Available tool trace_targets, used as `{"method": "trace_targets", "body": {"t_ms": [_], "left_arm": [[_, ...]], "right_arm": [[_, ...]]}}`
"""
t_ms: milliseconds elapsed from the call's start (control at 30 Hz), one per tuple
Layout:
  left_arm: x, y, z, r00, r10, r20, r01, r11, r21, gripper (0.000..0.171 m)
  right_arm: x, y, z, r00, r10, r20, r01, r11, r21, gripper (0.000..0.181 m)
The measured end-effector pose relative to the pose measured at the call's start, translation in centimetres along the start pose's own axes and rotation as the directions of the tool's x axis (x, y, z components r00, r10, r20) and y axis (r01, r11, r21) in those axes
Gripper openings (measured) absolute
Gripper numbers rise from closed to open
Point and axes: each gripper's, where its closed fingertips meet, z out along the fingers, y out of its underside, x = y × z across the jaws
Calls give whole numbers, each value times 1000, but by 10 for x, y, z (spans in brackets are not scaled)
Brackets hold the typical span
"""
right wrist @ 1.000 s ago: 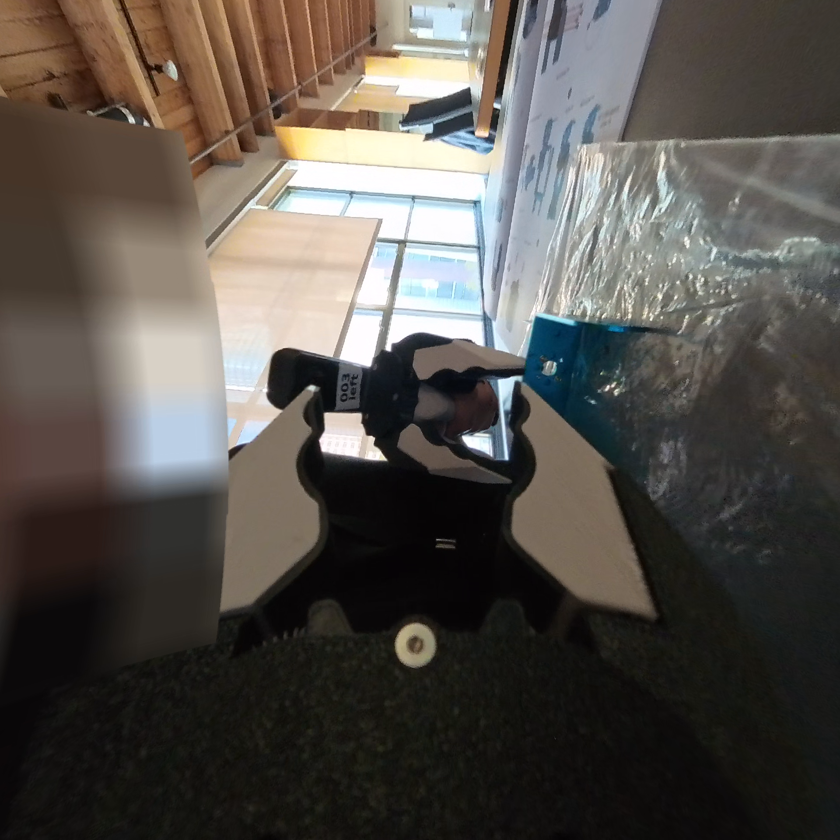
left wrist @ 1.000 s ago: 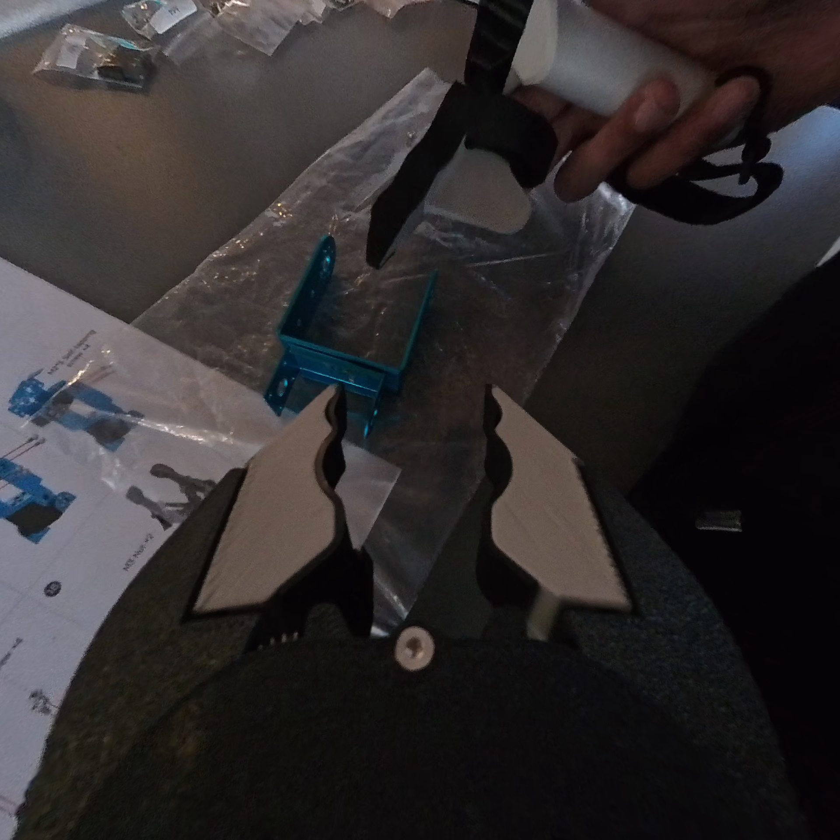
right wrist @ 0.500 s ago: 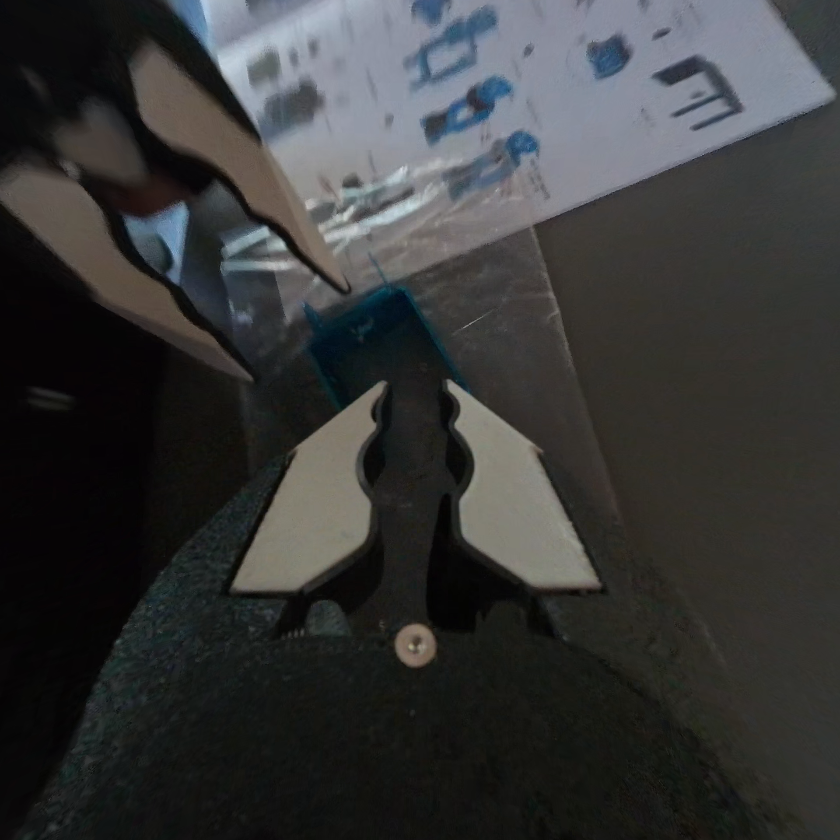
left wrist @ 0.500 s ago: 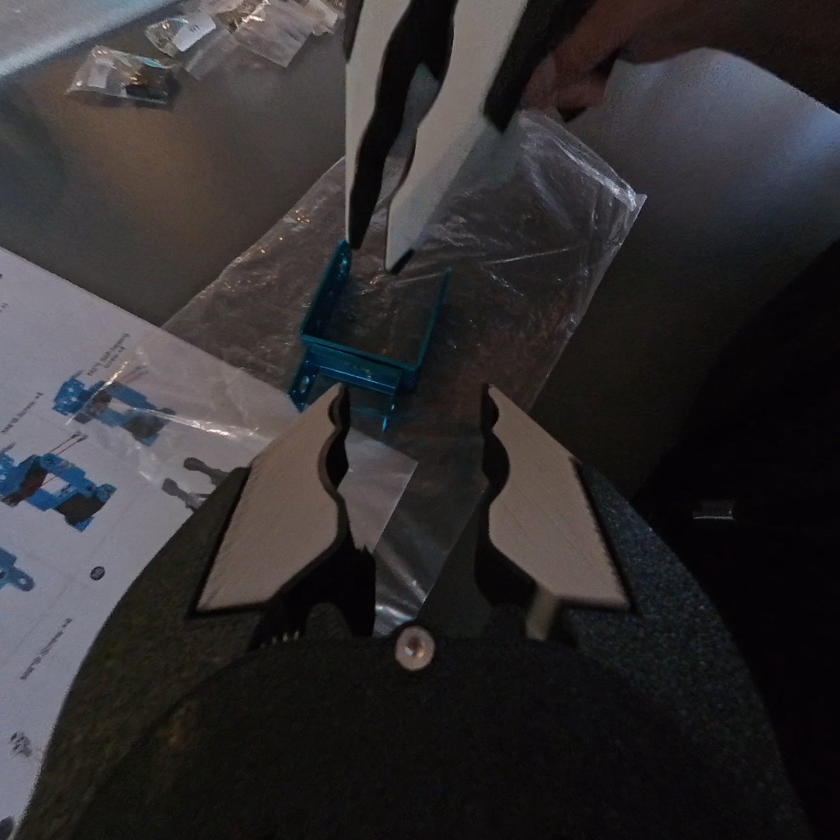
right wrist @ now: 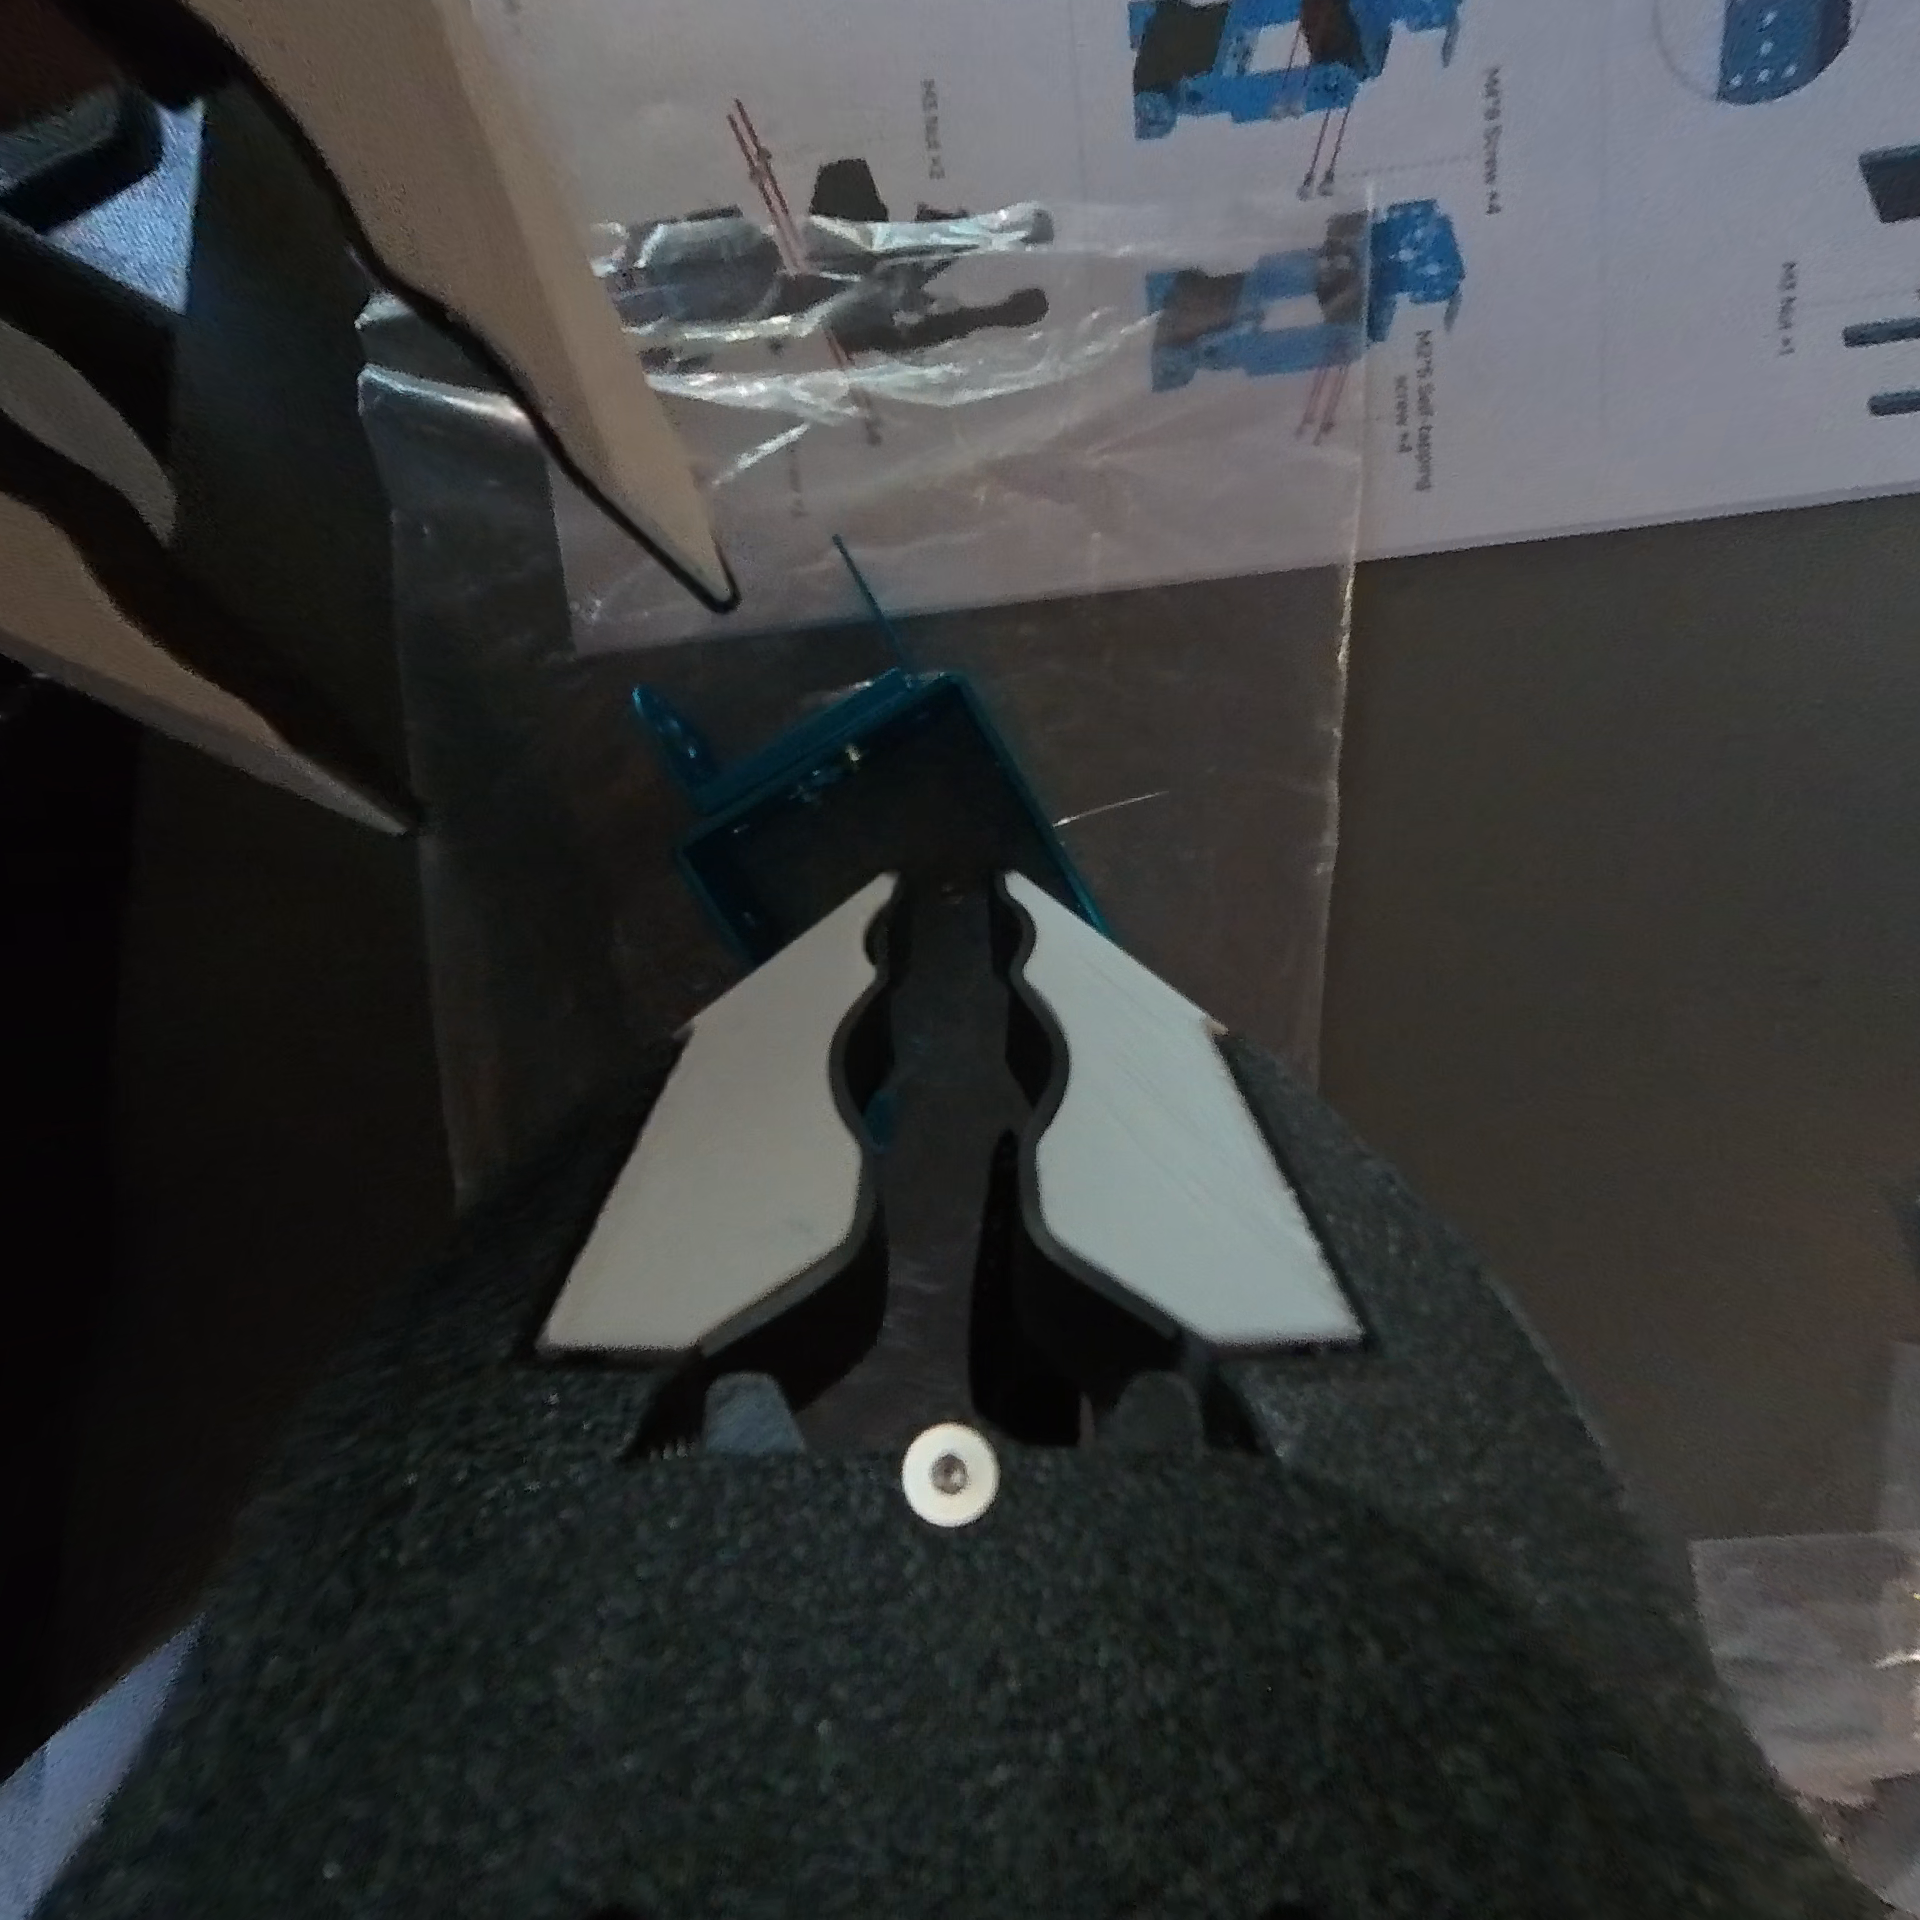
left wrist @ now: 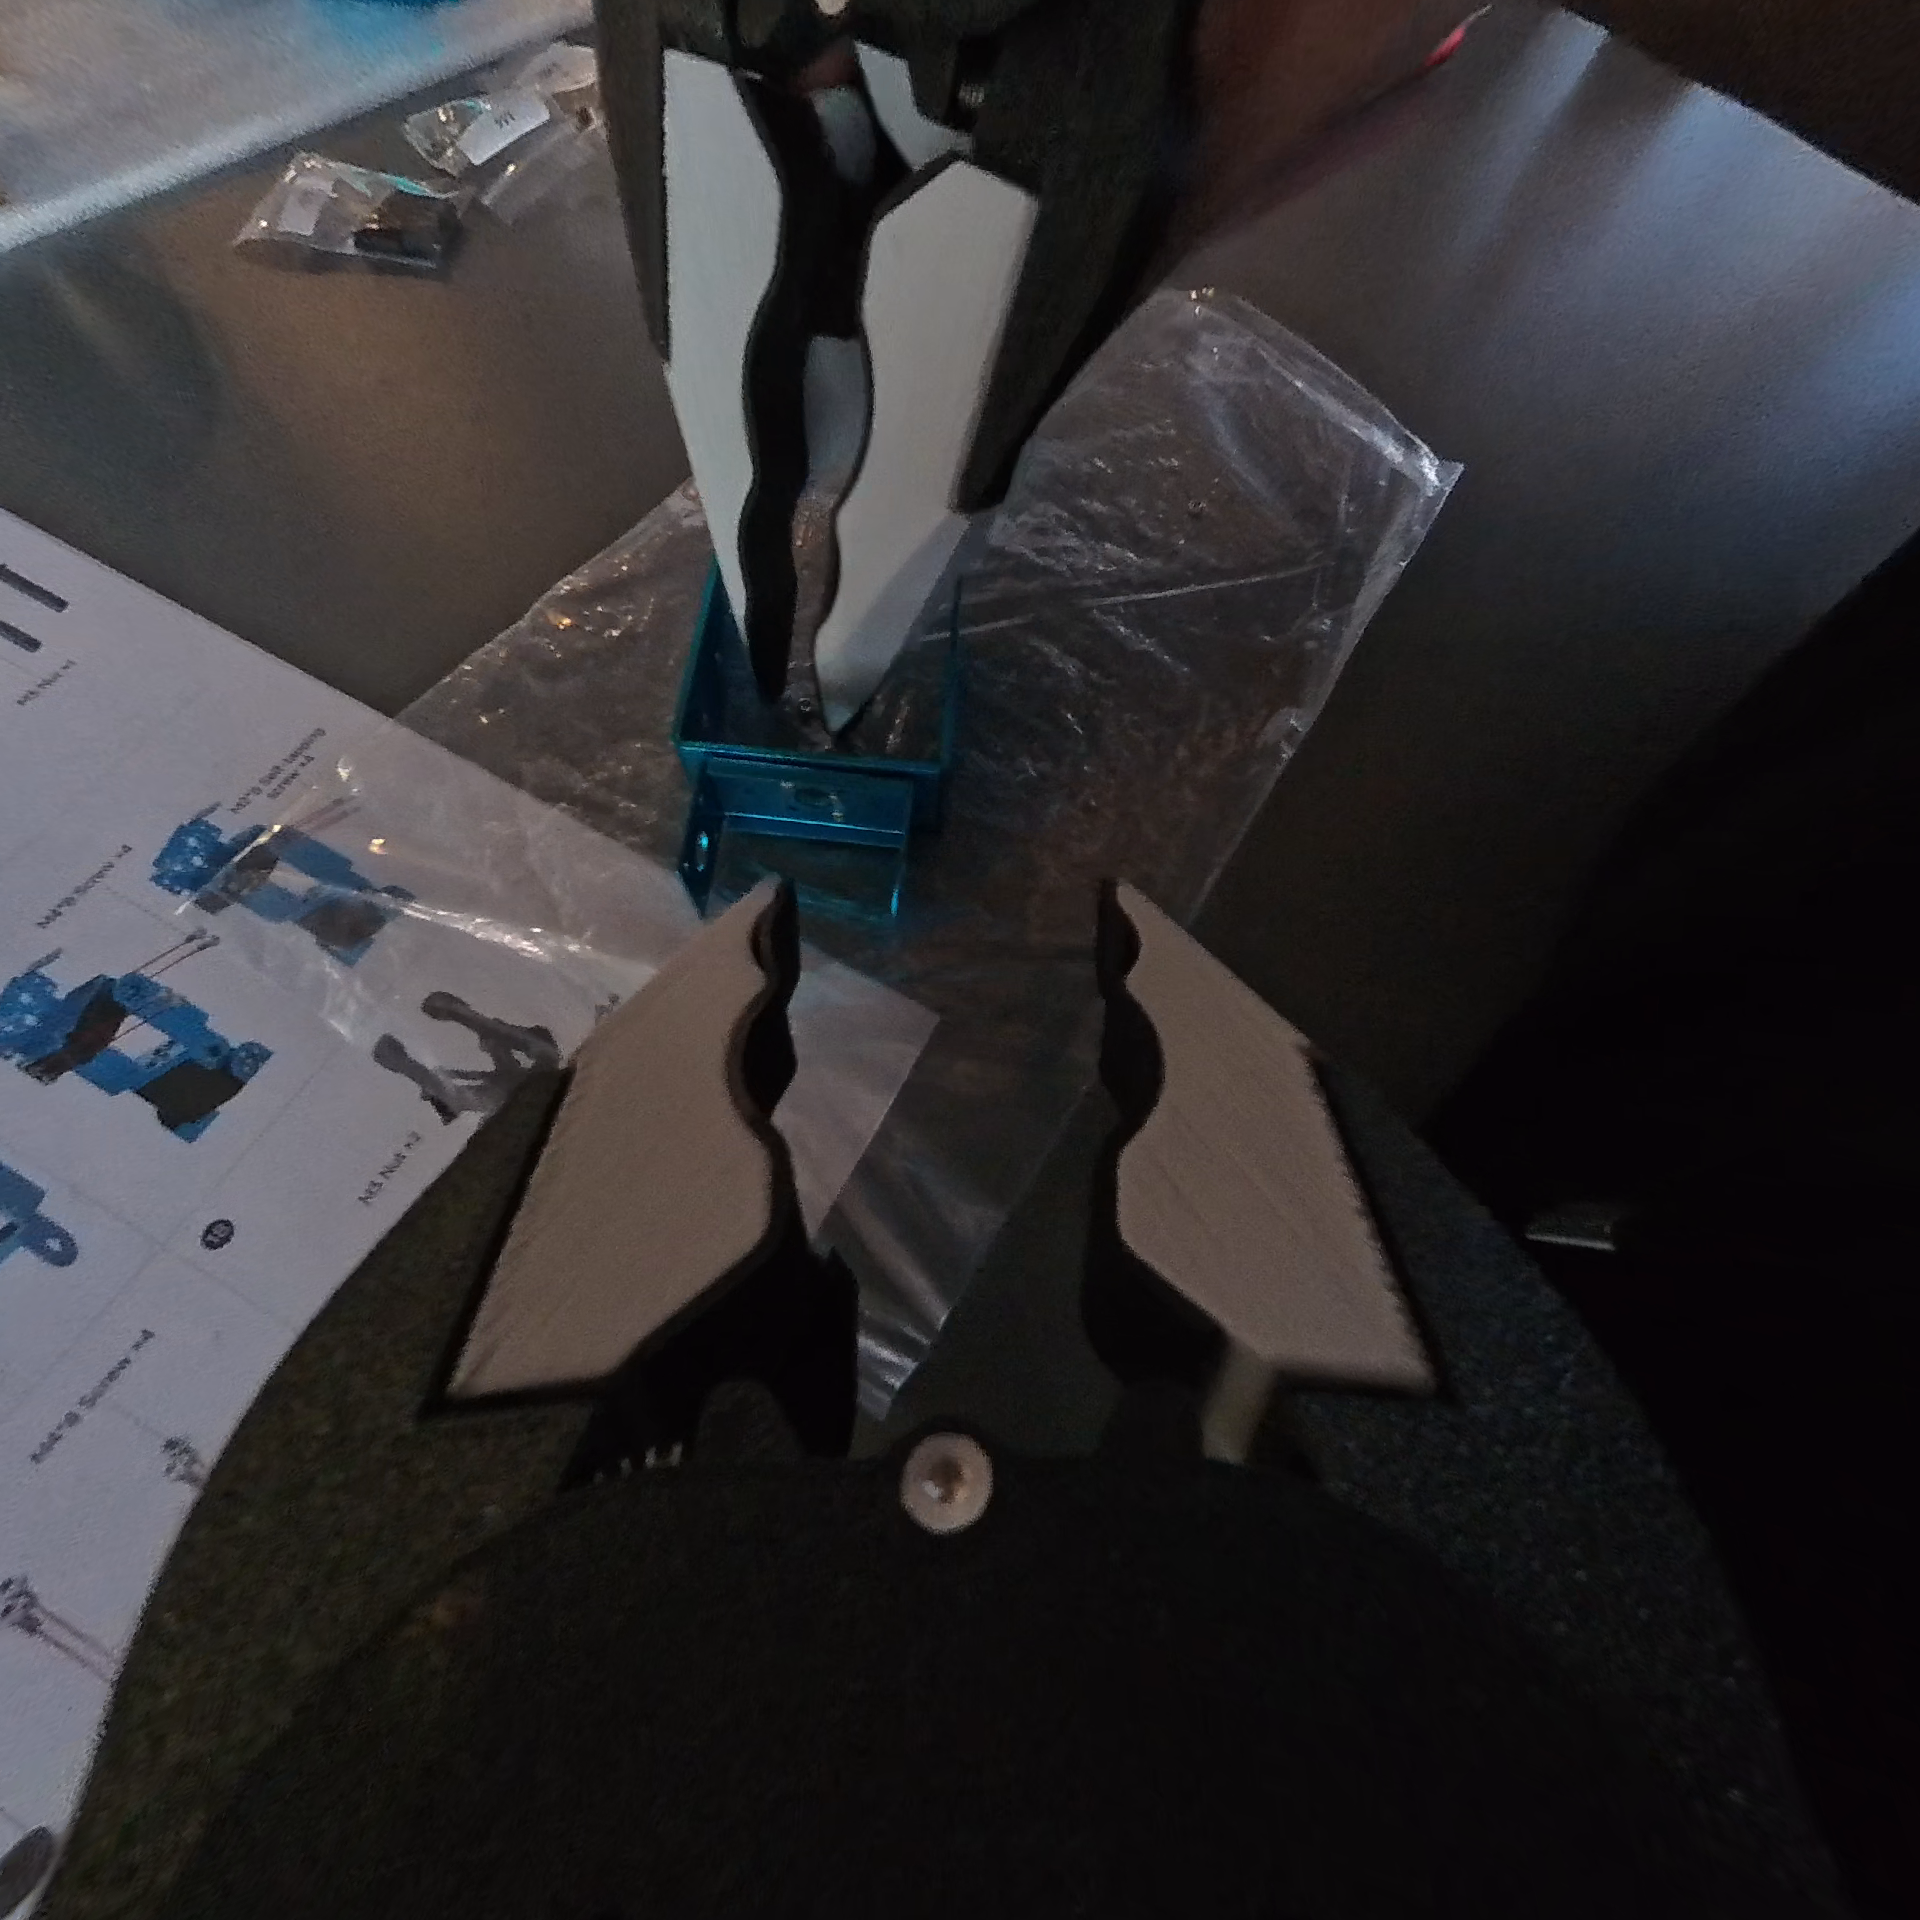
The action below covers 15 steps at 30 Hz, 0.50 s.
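Observation:
A blue metal U-shaped bracket (left wrist: 810, 805) stands on a clear plastic bag (left wrist: 1143, 675) on the grey table. My left gripper (left wrist: 945, 904) is open and empty, its tips just short of the bracket's near side. My right gripper (left wrist: 800, 707) comes down from above with its tips between the bracket's two arms. In the right wrist view the right gripper (right wrist: 948, 883) has its jaws close together but not touching, with nothing seen between them, right at the bracket (right wrist: 831, 769). The left gripper (right wrist: 561, 717) shows at the upper left there.
A printed instruction sheet (left wrist: 208, 935) lies left of the bag and shows beyond it in the right wrist view (right wrist: 1351, 312). Small bags of parts (left wrist: 353, 223) lie at the far left. The table edge (left wrist: 1507, 935) drops into darkness on the right. Another plastic bag (right wrist: 1818, 1662) lies at the right. Left tips to right tips: about 7 cm.
My right gripper has swung down from pointing sideways, narrowed its jaws and lowered its tips into the bracket. My left gripper has stayed open and come slightly closer.

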Motion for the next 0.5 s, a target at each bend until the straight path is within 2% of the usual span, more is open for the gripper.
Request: {"method": "trace_targets", "body": {"t_ms": [267,500], "left_arm": [[1,4,-2,1000,-1,-2,1,1000,6,57],[-2,4,-5,1000,1,17,-1,1000,9,57]], "right_arm": [[0,1,0,998,-54,-30,53,998,-37,5],[0,1,-1,996,-42,-83,45,998,33,1]]}}
